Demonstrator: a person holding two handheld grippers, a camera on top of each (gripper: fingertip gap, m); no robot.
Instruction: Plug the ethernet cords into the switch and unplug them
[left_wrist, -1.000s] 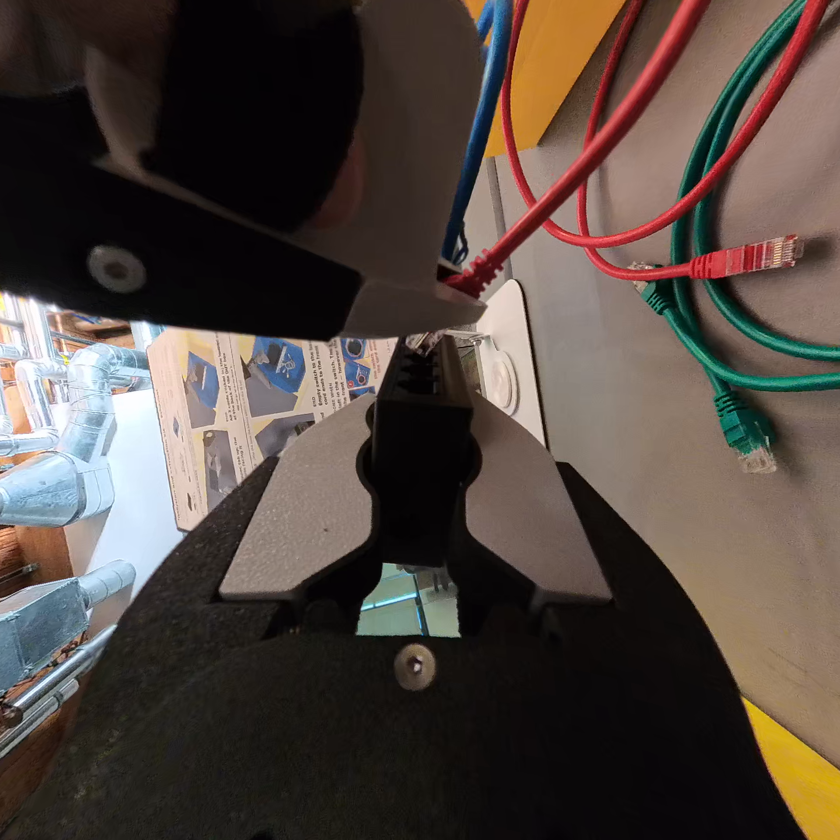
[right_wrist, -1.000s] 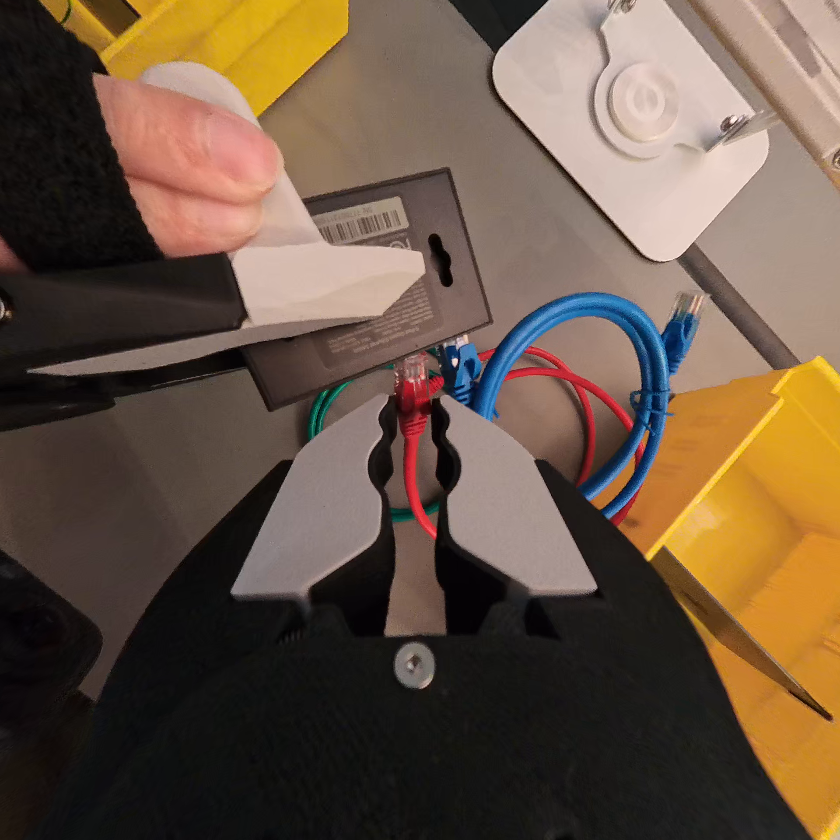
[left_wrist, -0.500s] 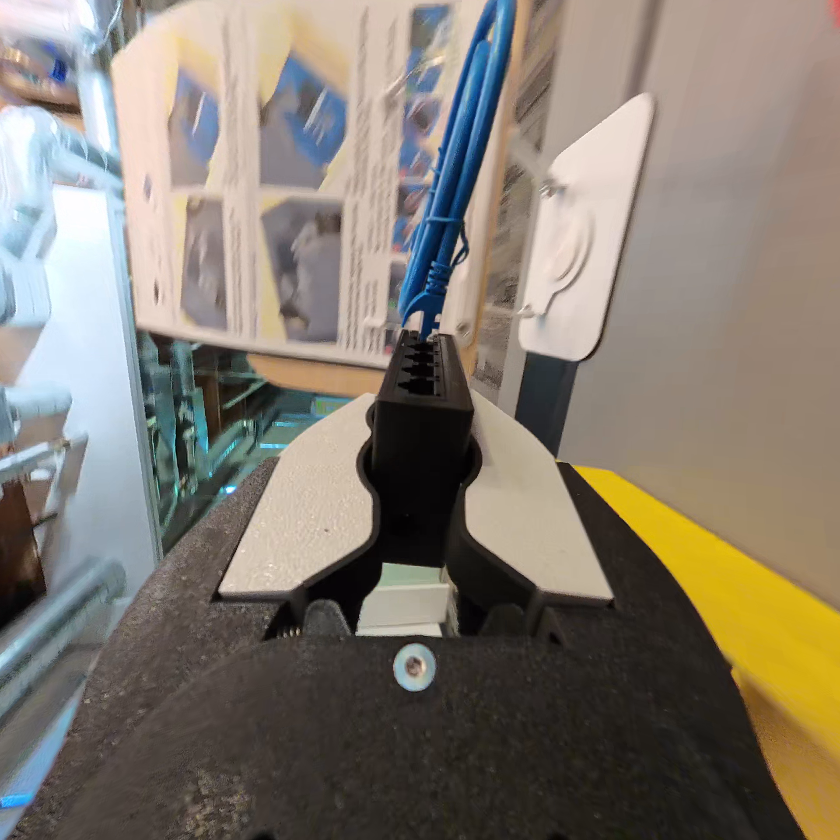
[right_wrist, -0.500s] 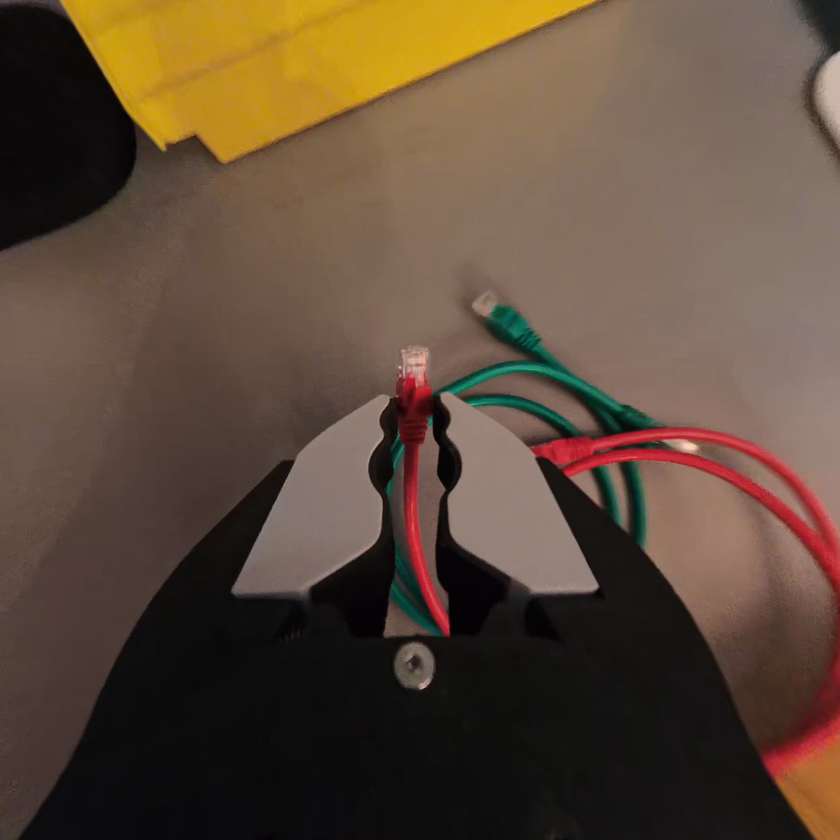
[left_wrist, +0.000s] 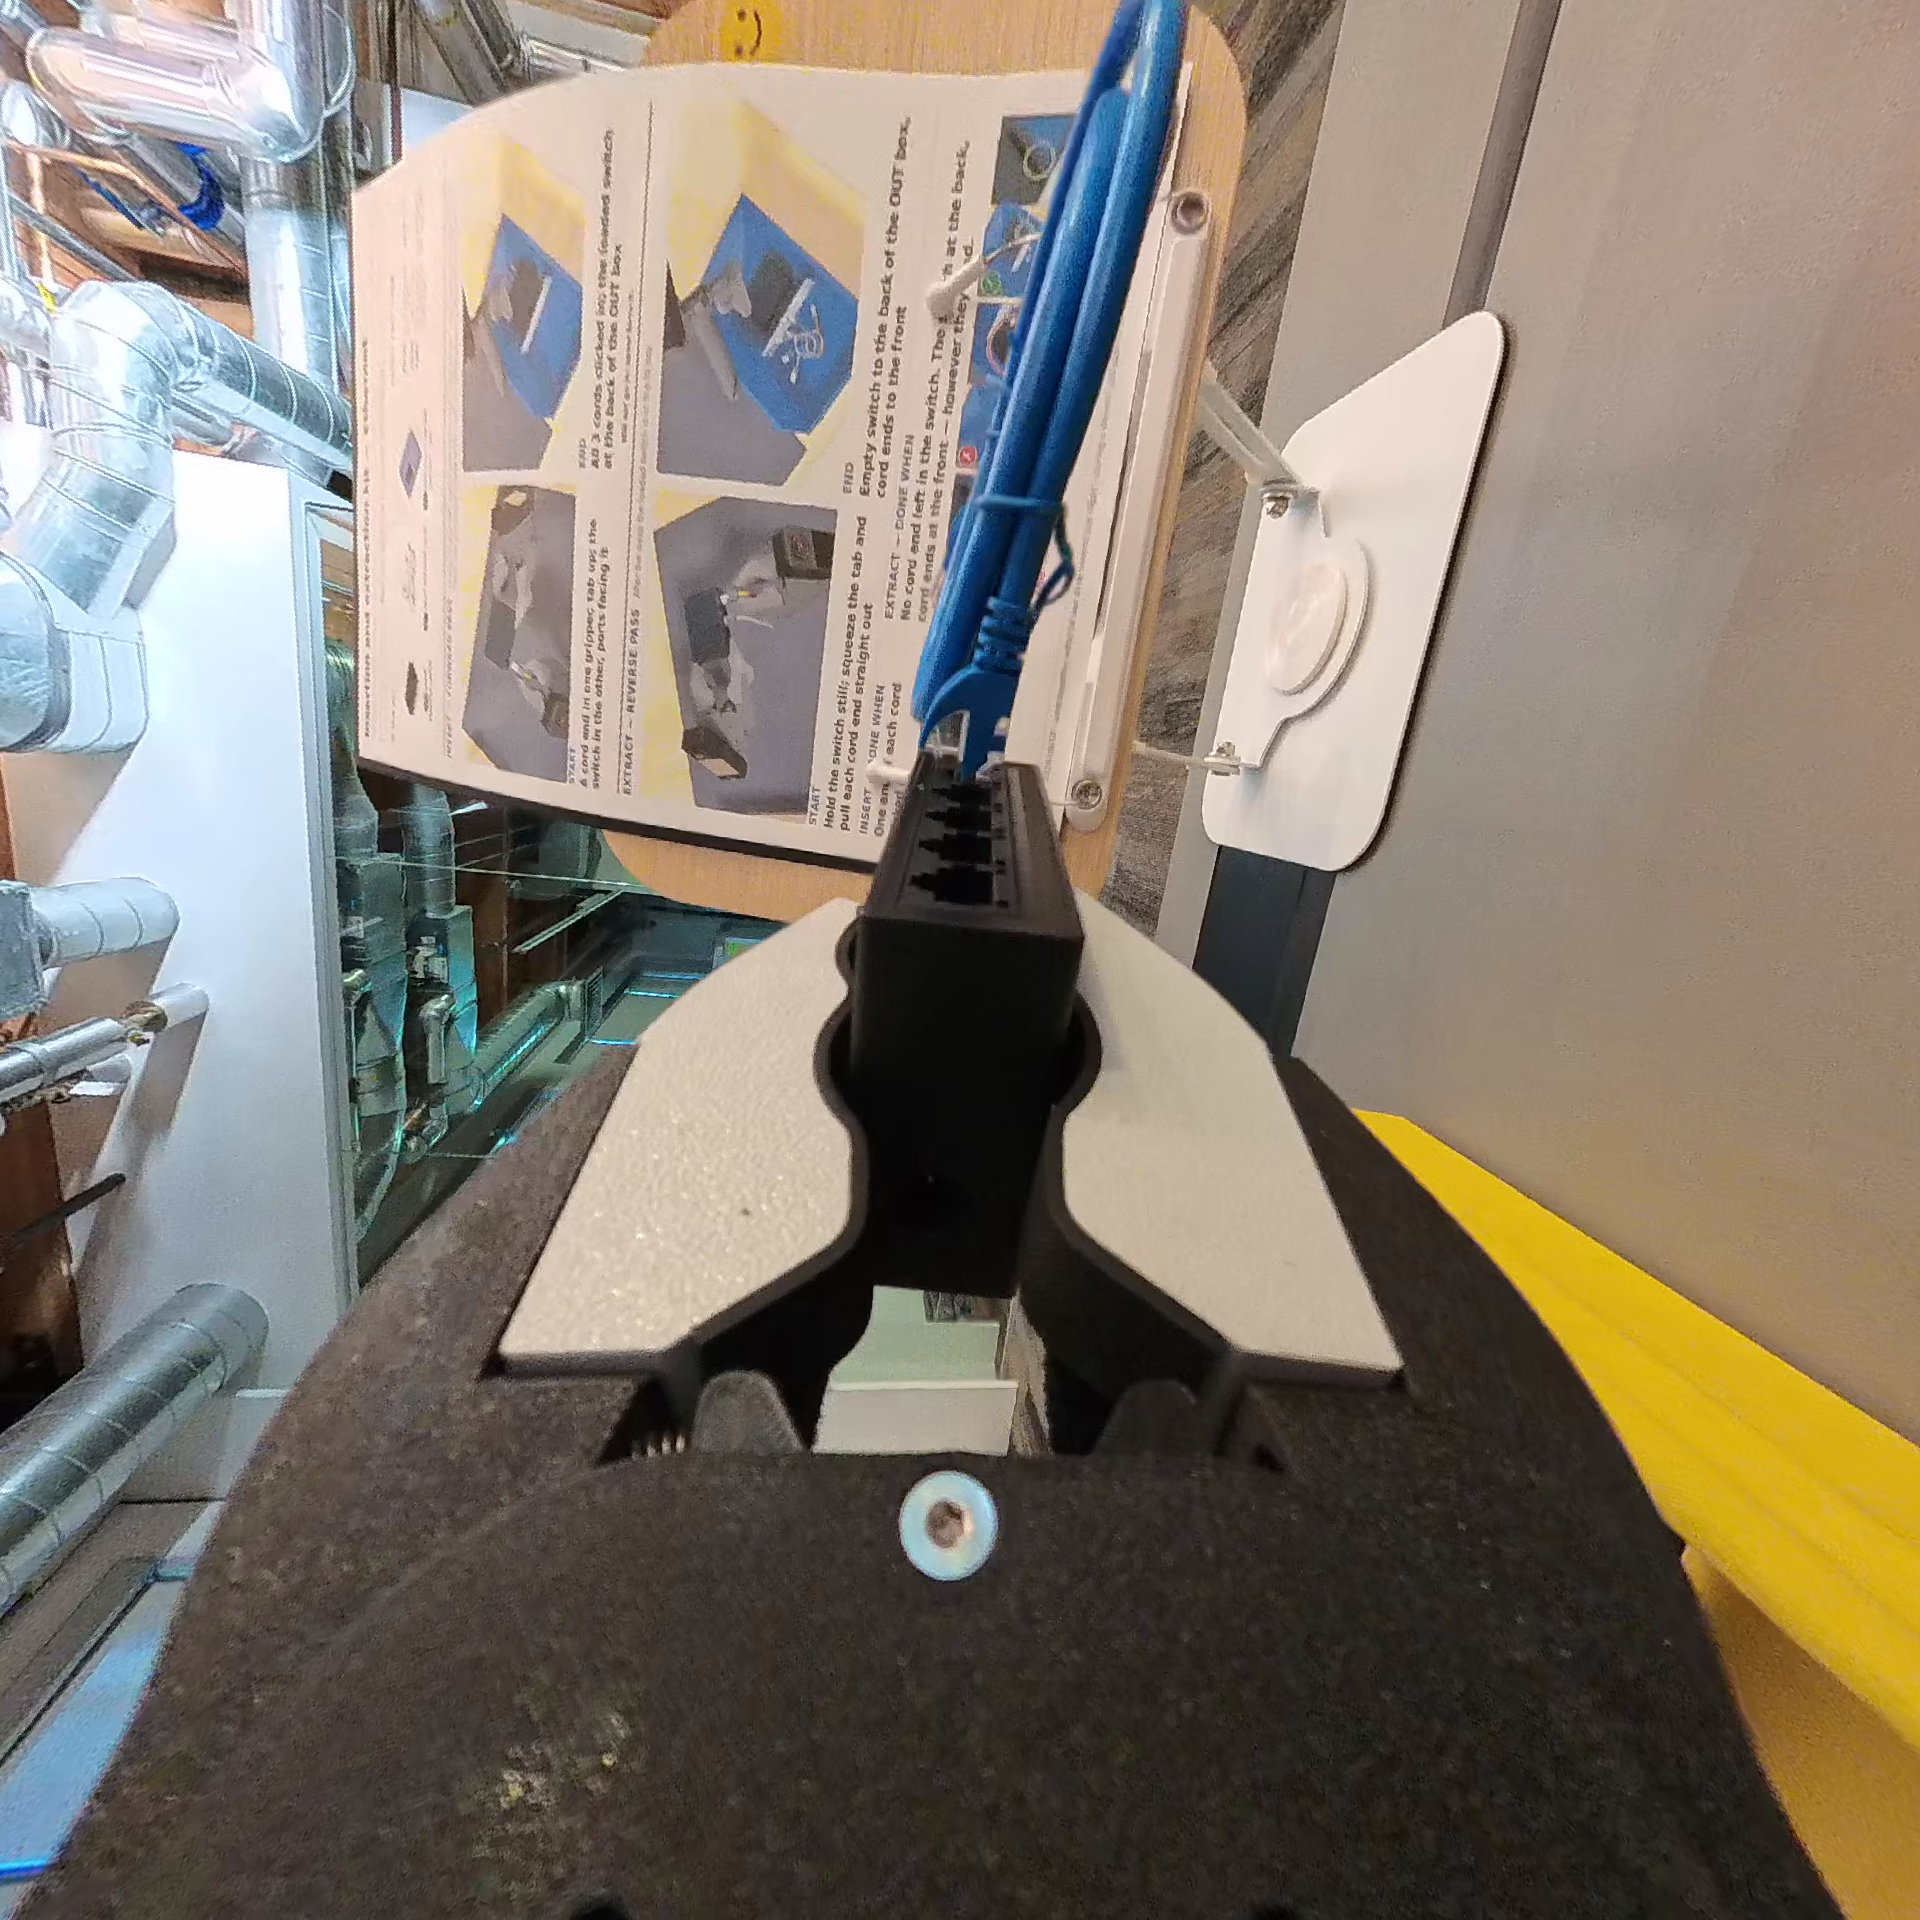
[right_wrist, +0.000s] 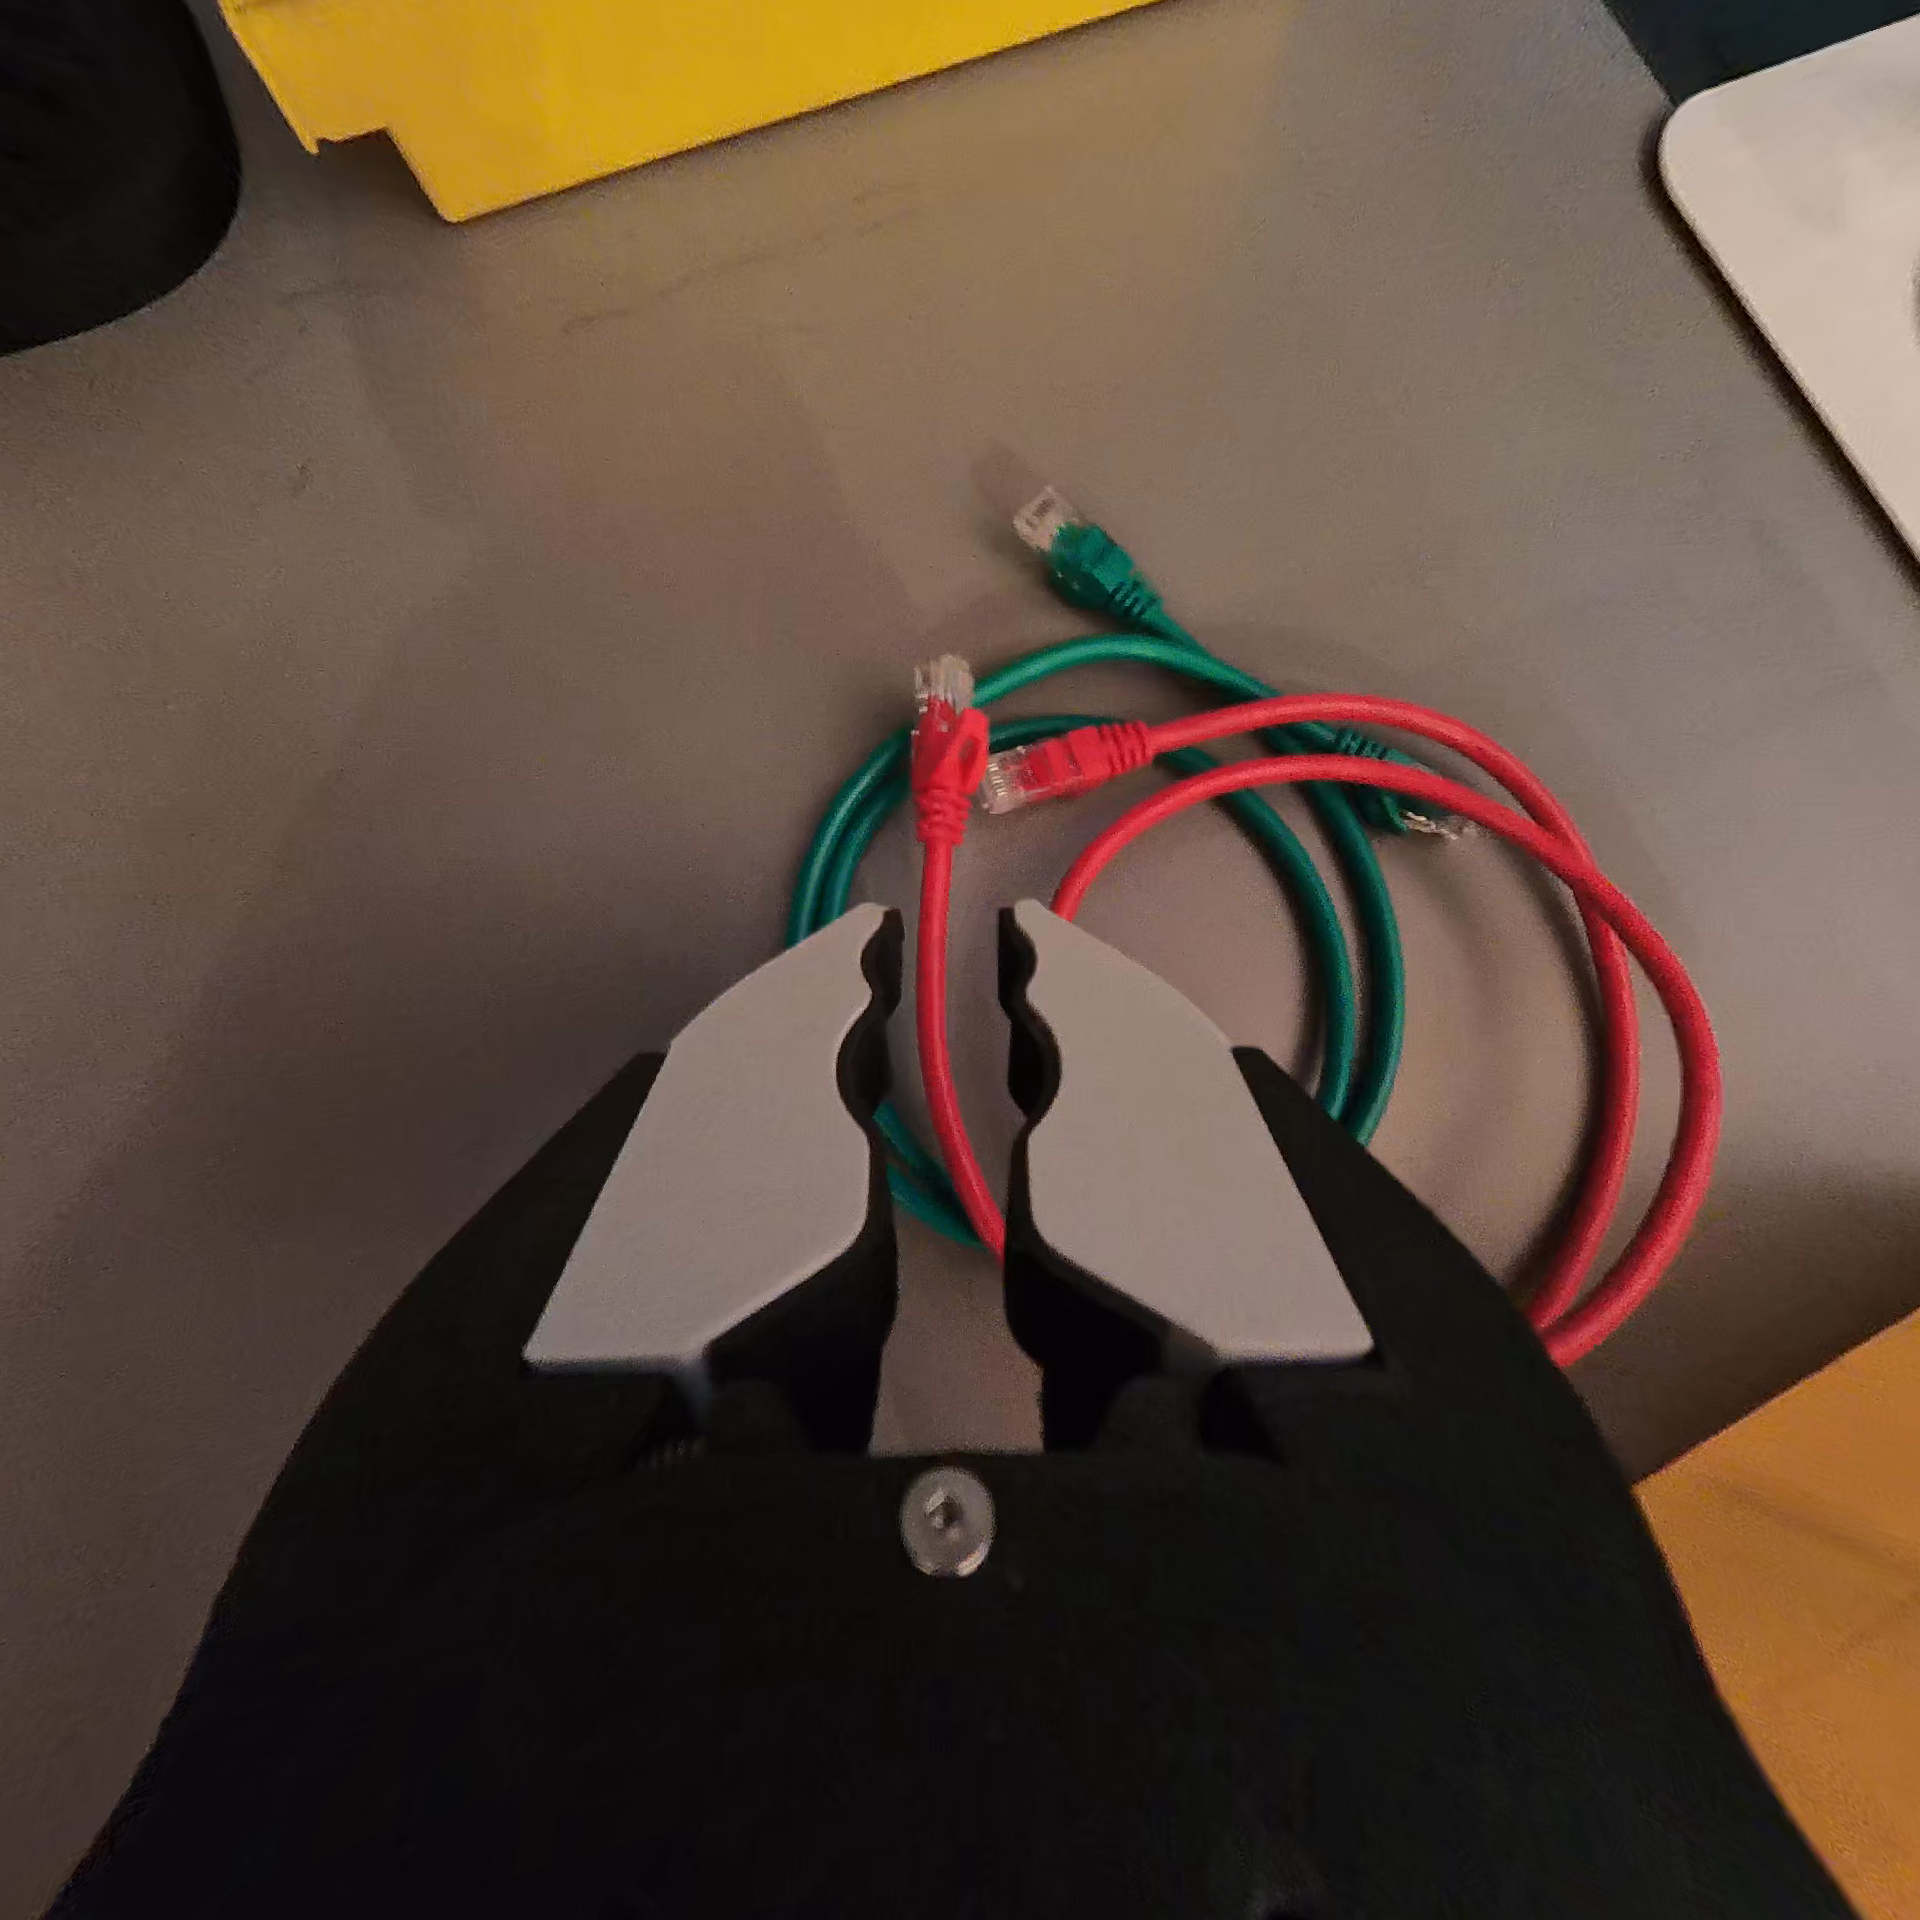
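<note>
The left gripper (left_wrist: 961, 966) has its fingers (left_wrist: 727, 1122) pinching the black switch (left_wrist: 961, 997), held off the worktop with its ports facing up. At the switch's far end, the blue cord (left_wrist: 1049, 416) is plugged in. Beyond it stands an instruction sheet (left_wrist: 644, 447). The right gripper (right_wrist: 948, 920) has its fingers spread, the red cord (right_wrist: 940, 997) lying loose between them on the grey worktop (right_wrist: 520, 623). Past the red plug, the green cord (right_wrist: 1091, 566) lies coiled.
</note>
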